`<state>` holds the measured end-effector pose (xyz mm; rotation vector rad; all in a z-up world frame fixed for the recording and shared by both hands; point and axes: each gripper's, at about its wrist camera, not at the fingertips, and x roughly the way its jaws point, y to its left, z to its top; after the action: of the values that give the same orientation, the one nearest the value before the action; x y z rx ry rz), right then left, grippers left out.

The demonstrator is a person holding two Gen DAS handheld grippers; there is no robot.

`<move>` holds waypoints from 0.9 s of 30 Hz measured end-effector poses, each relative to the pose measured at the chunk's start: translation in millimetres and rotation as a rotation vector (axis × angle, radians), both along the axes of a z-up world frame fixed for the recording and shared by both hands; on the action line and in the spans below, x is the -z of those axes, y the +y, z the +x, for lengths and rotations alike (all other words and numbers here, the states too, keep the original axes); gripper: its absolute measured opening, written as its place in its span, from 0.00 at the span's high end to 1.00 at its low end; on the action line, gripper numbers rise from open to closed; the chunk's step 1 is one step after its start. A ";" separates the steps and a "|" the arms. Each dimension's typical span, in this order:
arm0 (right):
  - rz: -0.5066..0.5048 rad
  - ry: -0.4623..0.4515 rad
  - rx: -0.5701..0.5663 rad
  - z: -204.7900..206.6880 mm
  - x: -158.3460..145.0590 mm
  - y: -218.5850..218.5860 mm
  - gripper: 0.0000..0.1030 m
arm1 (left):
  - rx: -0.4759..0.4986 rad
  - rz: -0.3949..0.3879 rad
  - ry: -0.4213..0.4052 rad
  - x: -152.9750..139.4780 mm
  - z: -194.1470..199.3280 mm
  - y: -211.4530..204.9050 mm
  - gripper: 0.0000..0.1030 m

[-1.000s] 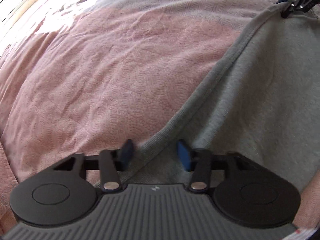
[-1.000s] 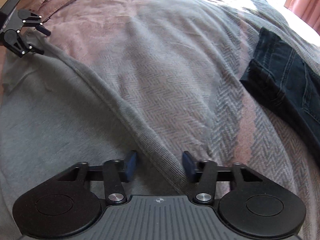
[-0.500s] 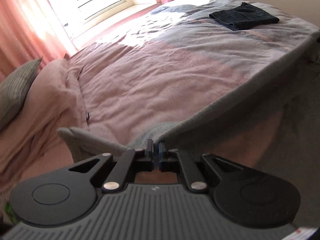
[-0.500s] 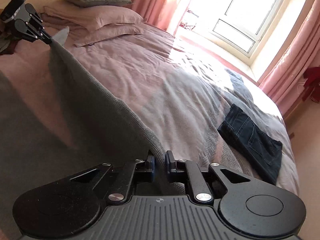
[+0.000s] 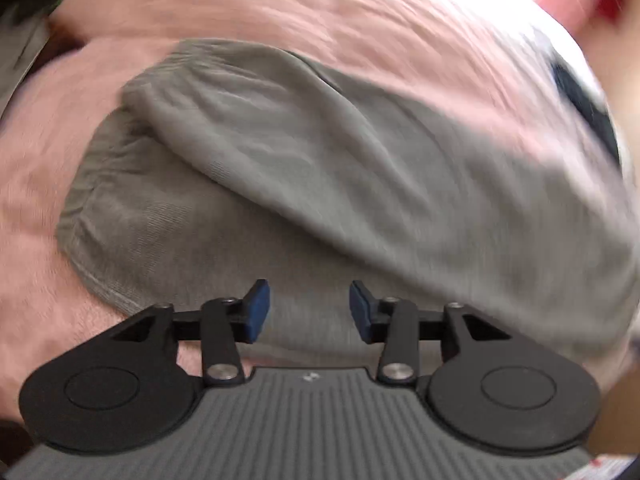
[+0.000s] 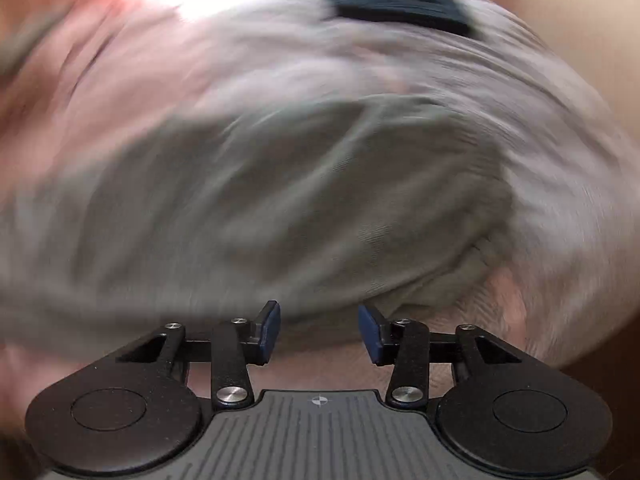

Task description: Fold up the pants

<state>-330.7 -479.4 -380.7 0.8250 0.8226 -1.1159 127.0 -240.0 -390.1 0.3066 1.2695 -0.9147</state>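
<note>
As both grippers open, grey pants [image 5: 320,168] lie doubled on bedspread [image 5: 280,12].

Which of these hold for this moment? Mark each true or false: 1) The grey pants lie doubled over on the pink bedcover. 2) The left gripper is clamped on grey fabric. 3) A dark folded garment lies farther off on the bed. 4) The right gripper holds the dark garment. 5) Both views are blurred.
1) True: the grey pants lie on the pink bedcover with one layer folded over another.
2) False: the left gripper has its jaws opening, pads apart and pressing on nothing.
3) True: a dark folded garment lies near the far edge.
4) False: the right gripper is opening and holds nothing; that garment lies far off.
5) True.
</note>
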 end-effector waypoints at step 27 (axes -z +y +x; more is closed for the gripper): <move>-0.030 -0.683 0.514 -159.4 68.1 -71.1 0.58 | -0.508 -0.329 0.121 57.4 60.2 24.5 0.60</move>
<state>-490.1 -550.5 -448.8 1.3341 0.0154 -1.1672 187.2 -215.5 -447.5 -0.3244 1.2037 -0.6907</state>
